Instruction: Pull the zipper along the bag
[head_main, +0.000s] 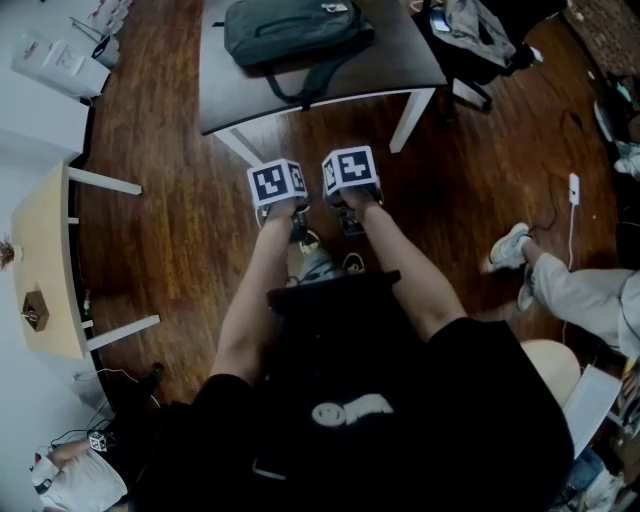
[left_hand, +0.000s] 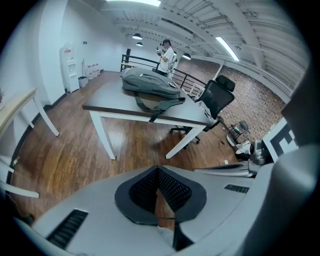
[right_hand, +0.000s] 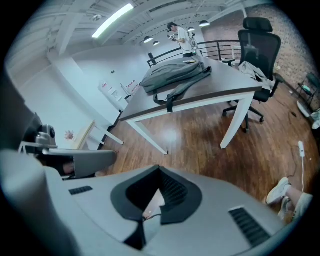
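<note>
A dark grey-green backpack (head_main: 290, 30) lies flat on the grey table (head_main: 400, 60) ahead of me, one strap hanging over the front edge. It also shows in the left gripper view (left_hand: 150, 82) and the right gripper view (right_hand: 175, 75). Both grippers hang side by side over the wooden floor, short of the table and well apart from the bag. My left gripper (head_main: 277, 183) has its jaws together with nothing between them (left_hand: 159, 172). Beside it my right gripper (head_main: 350, 170) is likewise shut and empty (right_hand: 160, 172).
A black office chair (head_main: 480, 40) with clothes on it stands at the table's right end. A seated person's legs and white shoes (head_main: 510, 250) are on the floor to the right. A light wooden table (head_main: 40, 260) stands at the left. Another person (left_hand: 166, 52) stands far behind the table.
</note>
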